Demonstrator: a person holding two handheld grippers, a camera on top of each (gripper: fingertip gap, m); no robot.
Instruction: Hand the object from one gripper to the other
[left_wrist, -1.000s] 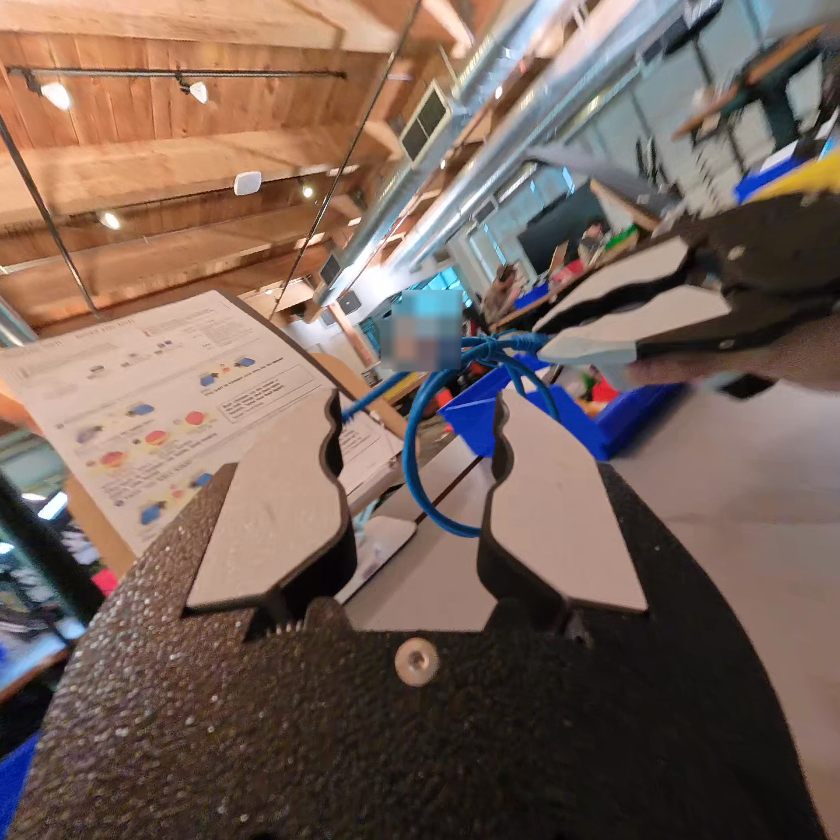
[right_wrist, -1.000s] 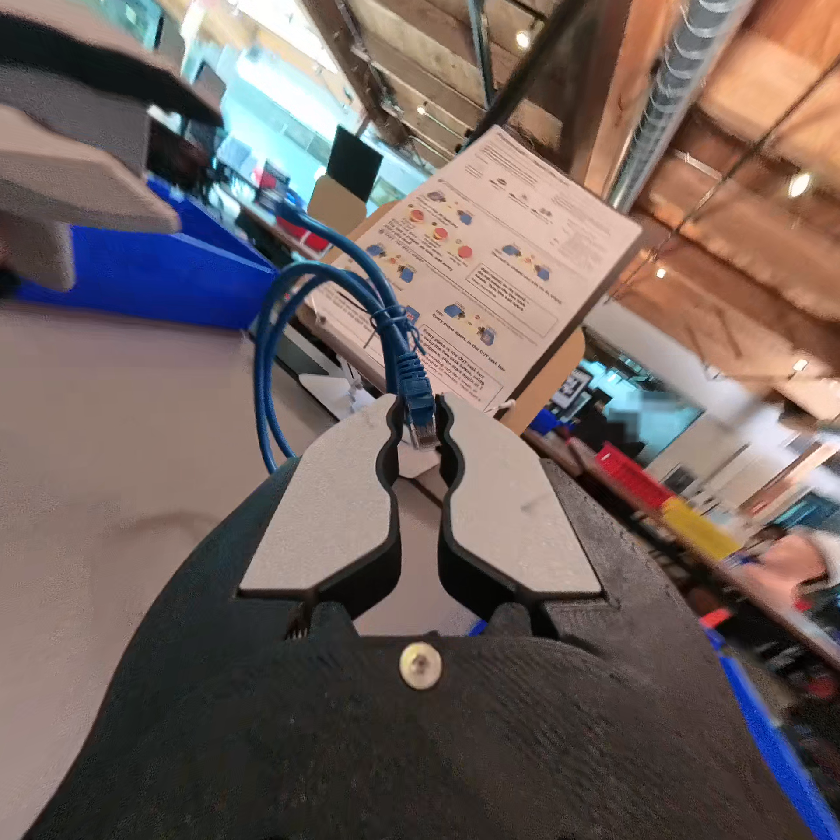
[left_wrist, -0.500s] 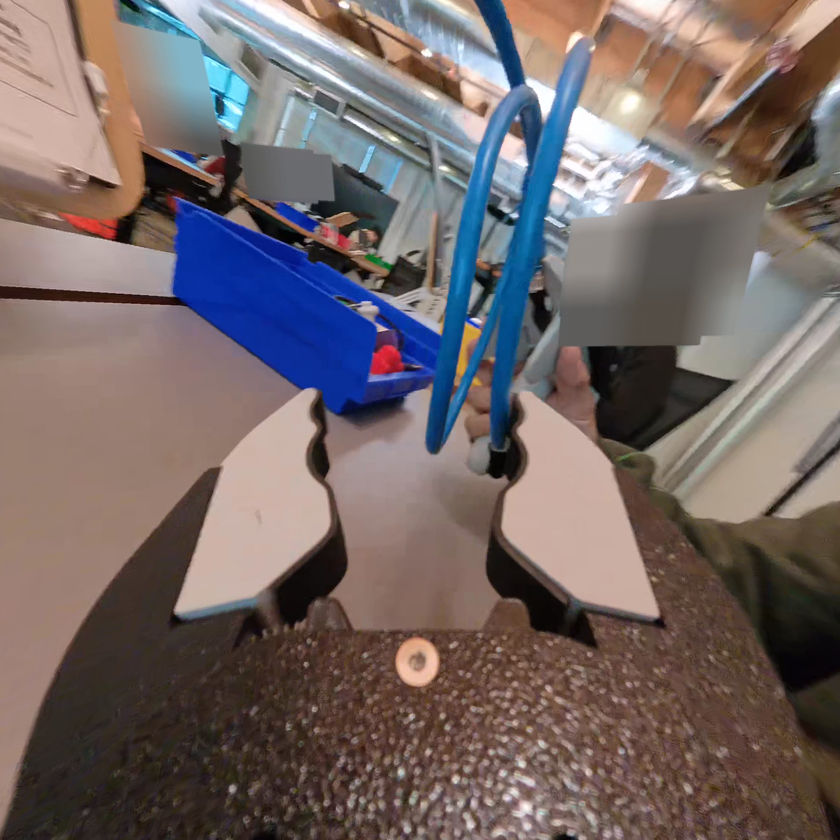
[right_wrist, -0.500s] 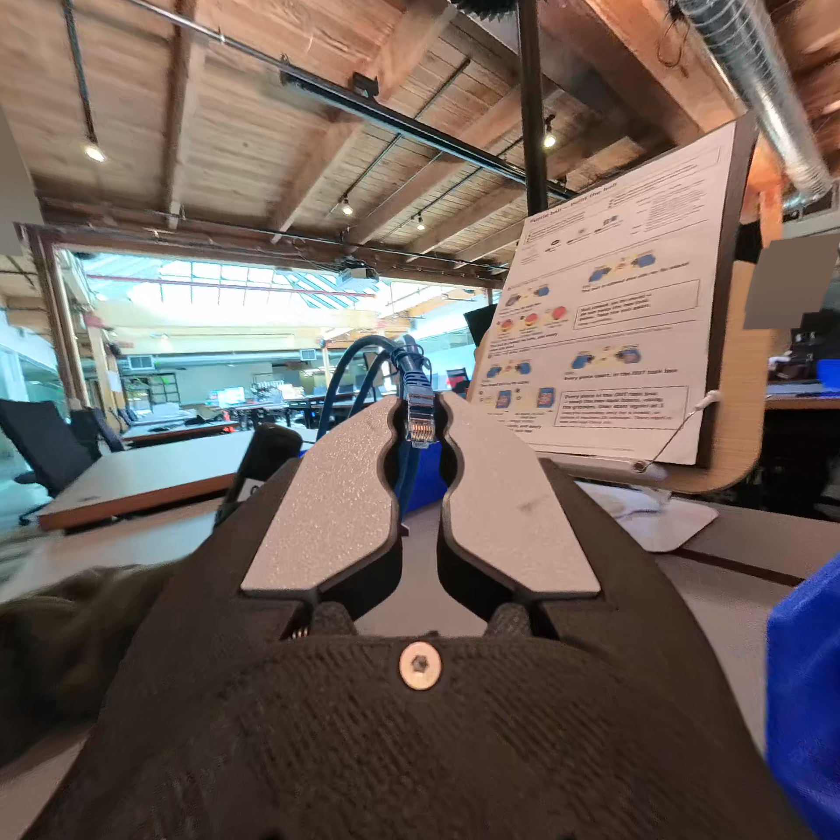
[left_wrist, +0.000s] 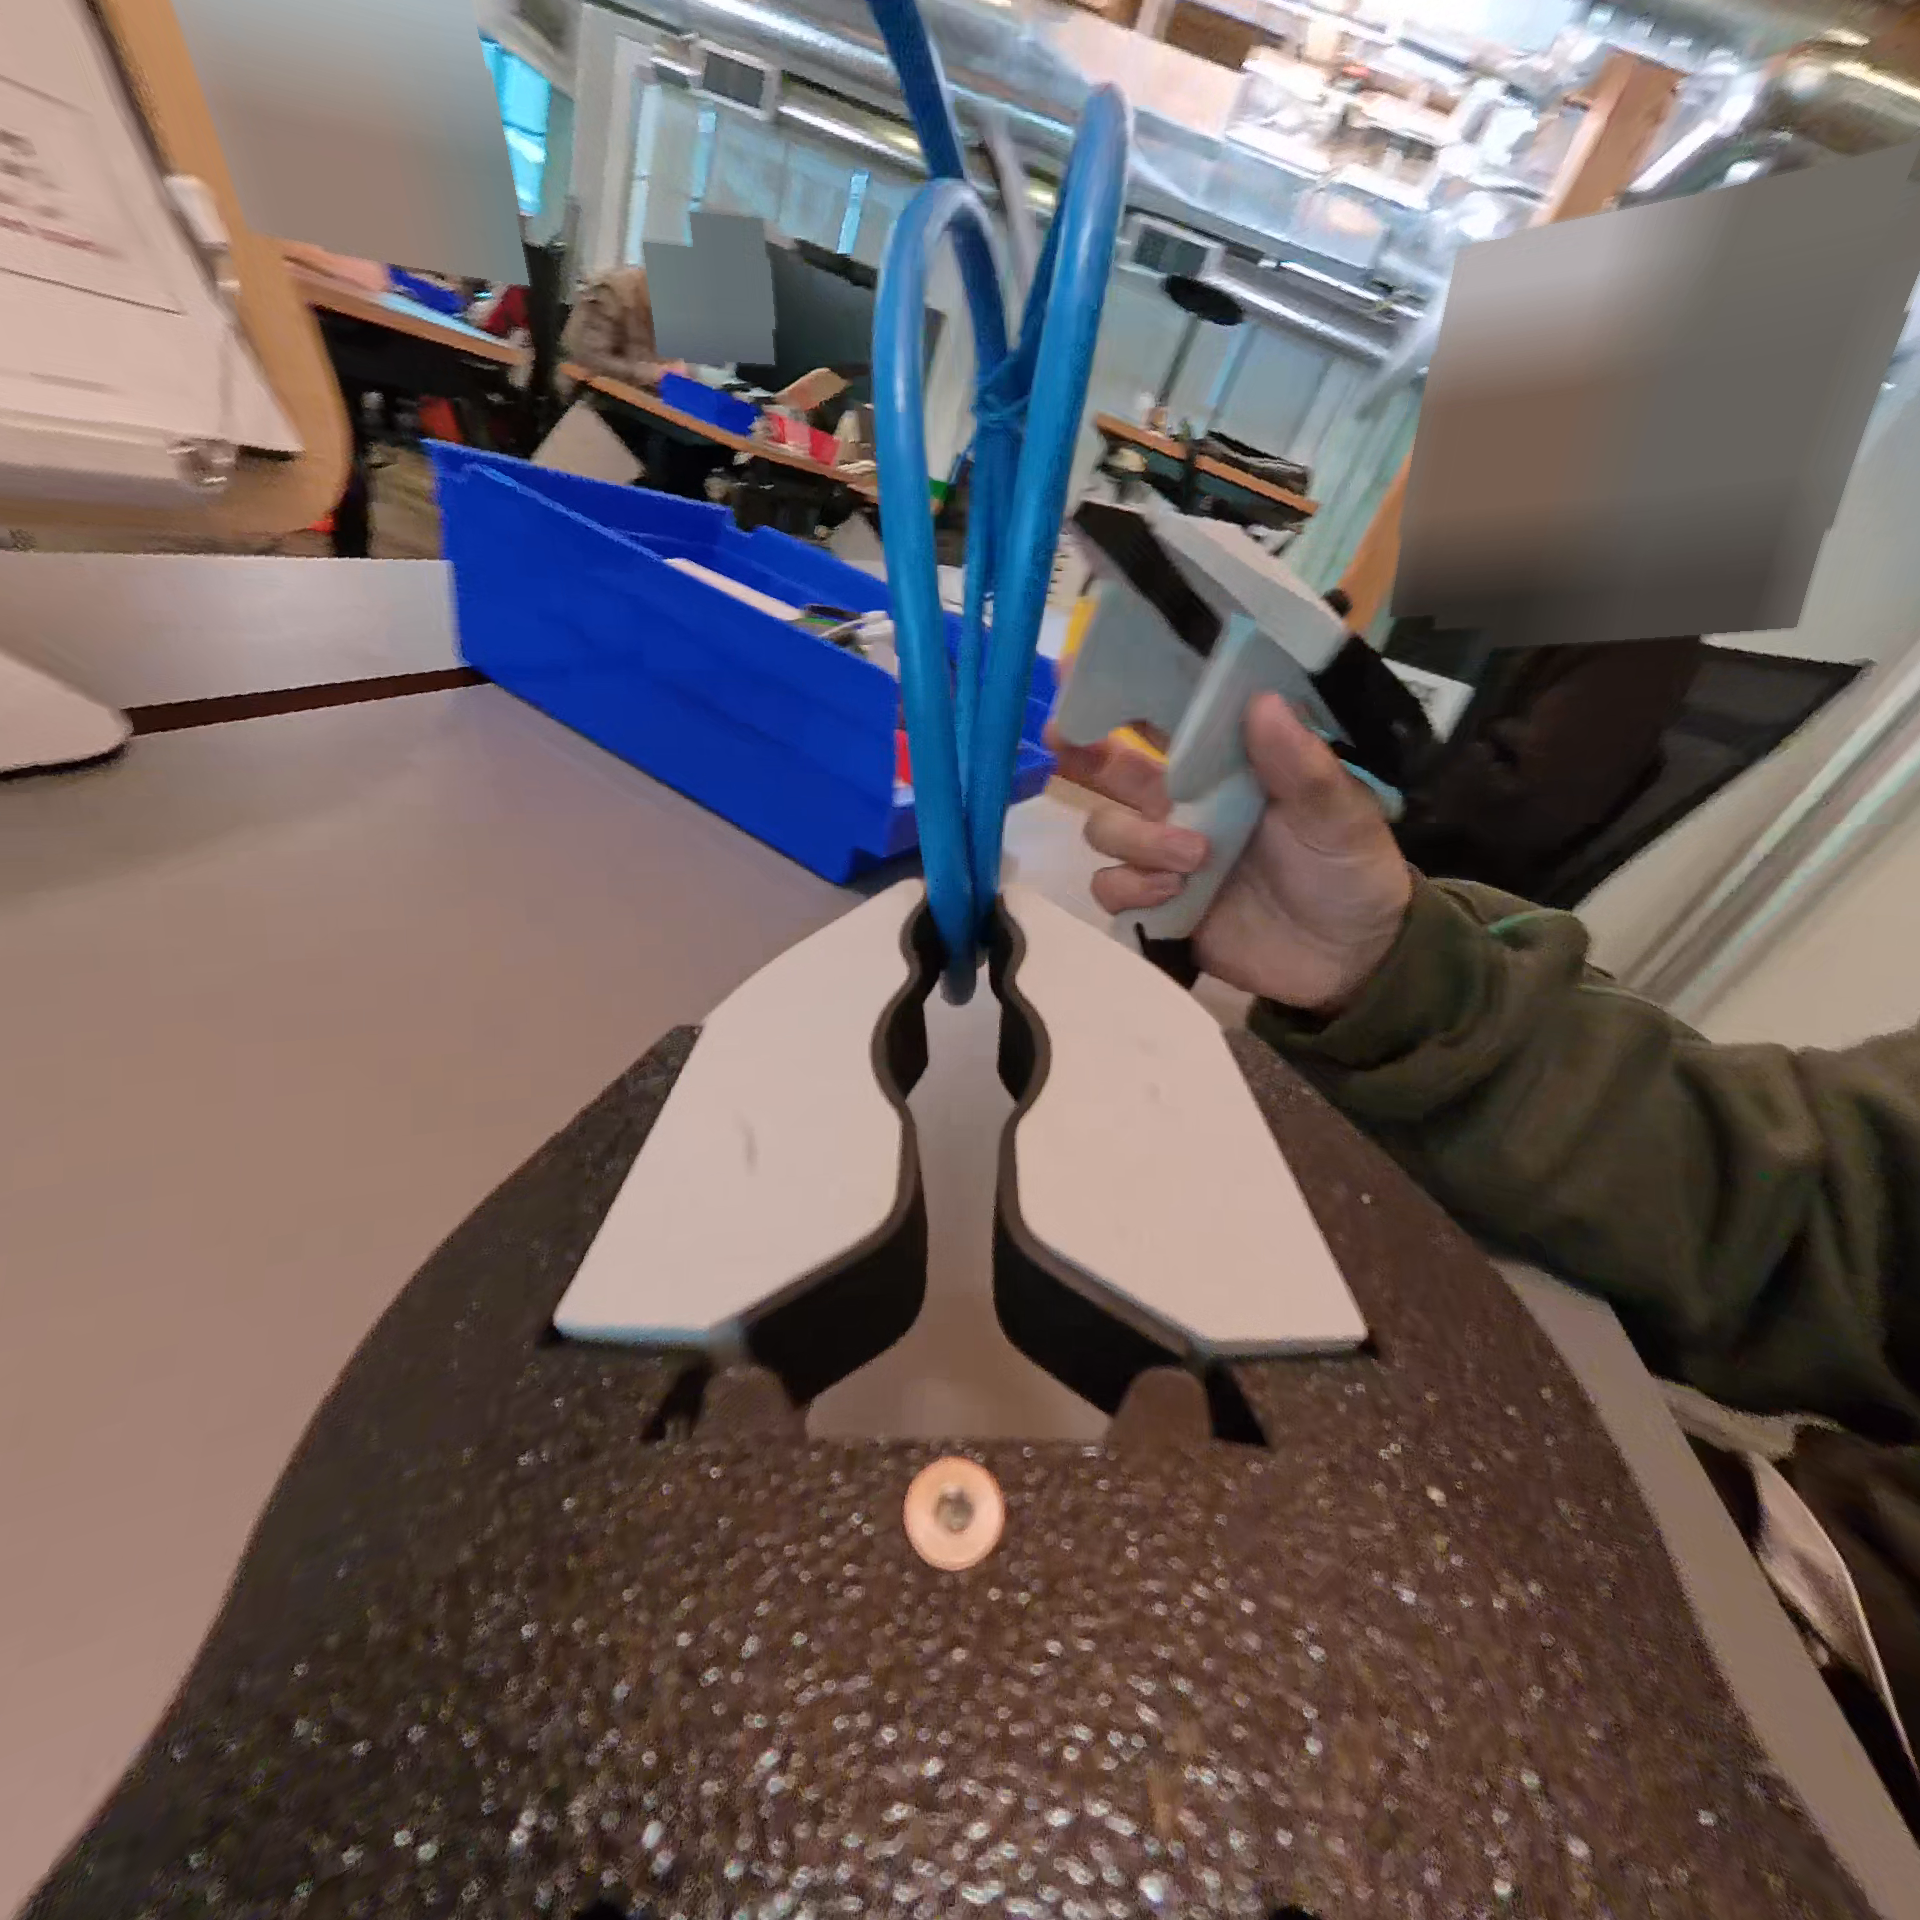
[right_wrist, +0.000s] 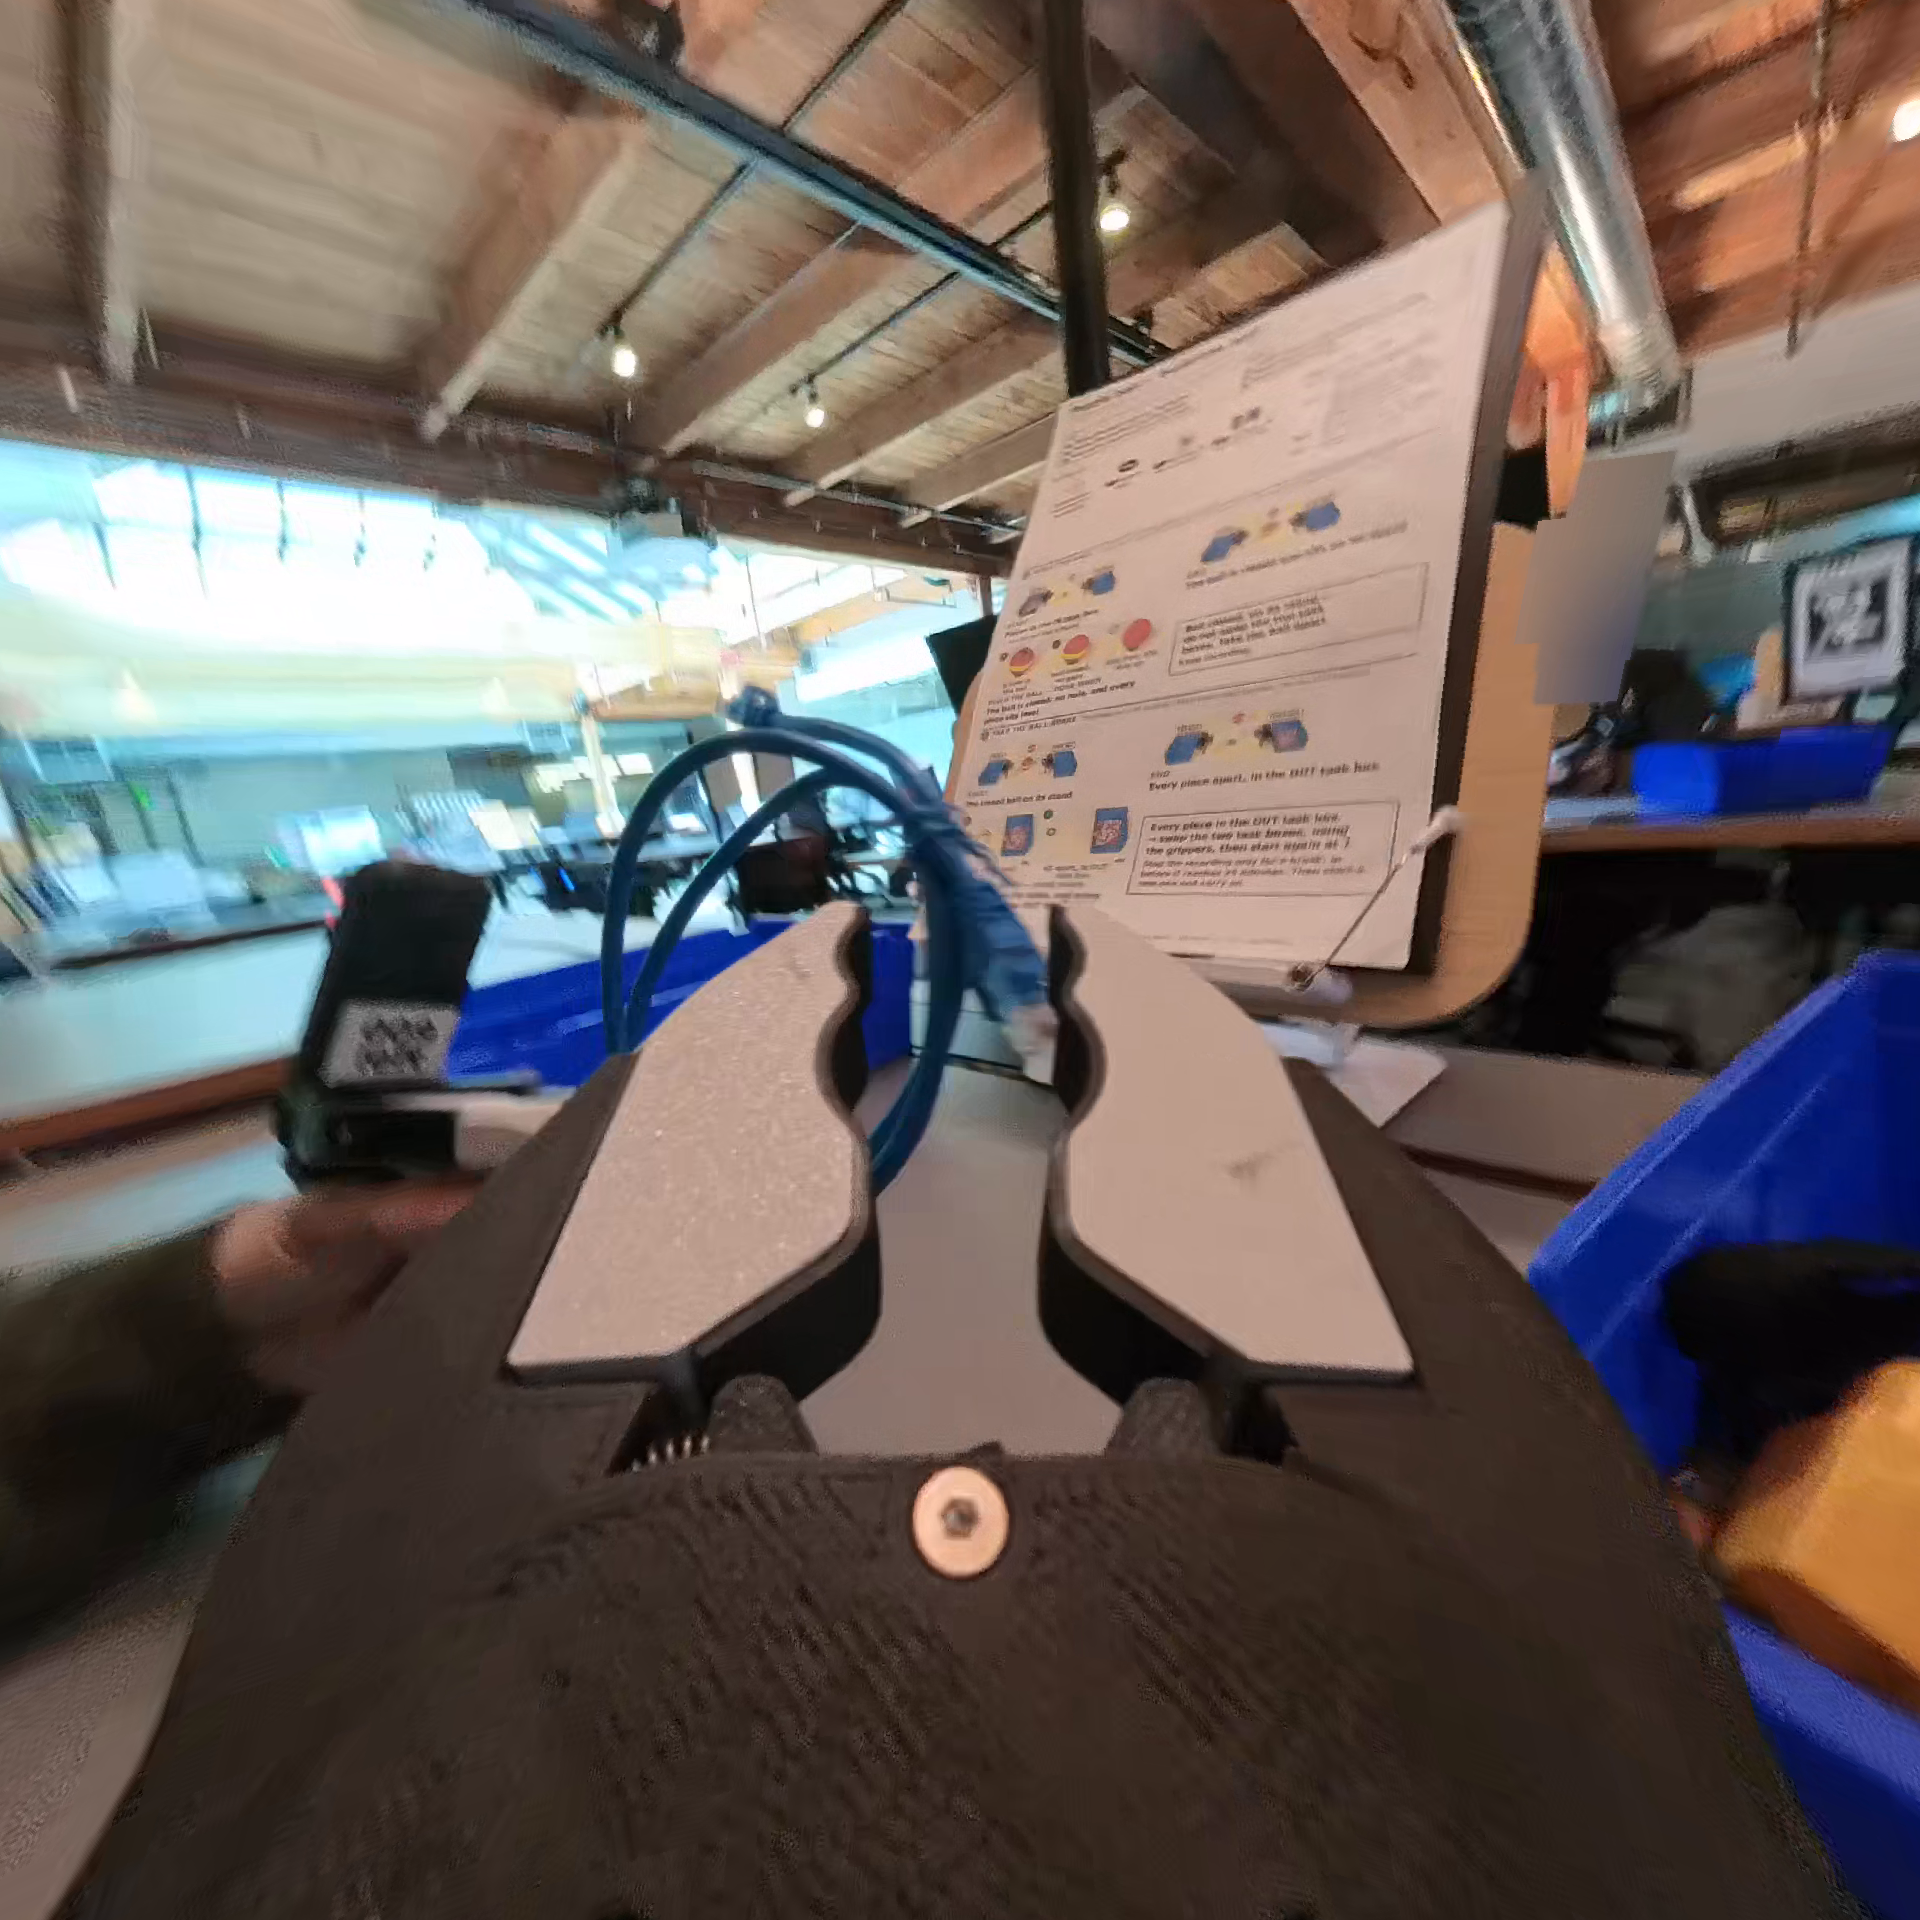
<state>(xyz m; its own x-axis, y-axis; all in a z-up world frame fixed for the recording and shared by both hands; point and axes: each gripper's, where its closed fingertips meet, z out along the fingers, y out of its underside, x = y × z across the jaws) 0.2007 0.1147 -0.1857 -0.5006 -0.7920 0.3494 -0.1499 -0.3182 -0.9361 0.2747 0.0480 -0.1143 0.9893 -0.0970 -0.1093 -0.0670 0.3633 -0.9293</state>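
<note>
A coiled blue network cable (left_wrist: 992, 582) stands upright in the left wrist view. My left gripper (left_wrist: 961, 940) is shut on the bottom of its loops. In the right wrist view the cable (right_wrist: 940, 862) hangs between the fingers of my right gripper (right_wrist: 956, 935), which is open. The cable's plug (right_wrist: 1023, 1003) lies close to the right finger, and I cannot tell if they touch. The right gripper's grey handle (left_wrist: 1210, 748) shows in a hand (left_wrist: 1299, 873) just right of the cable. The left gripper's black body (right_wrist: 390, 997) shows at the left.
A blue bin (left_wrist: 644, 644) with small items stands on the grey table (left_wrist: 312, 935) behind the cable. An instruction sheet on a wooden stand (right_wrist: 1226, 727) stands beyond. Another blue bin (right_wrist: 1766, 1143) holding a yellow object (right_wrist: 1829, 1538) is close on the right.
My left gripper has shut on the cable's loops. My right gripper has opened and let go of the plug end it was holding.
</note>
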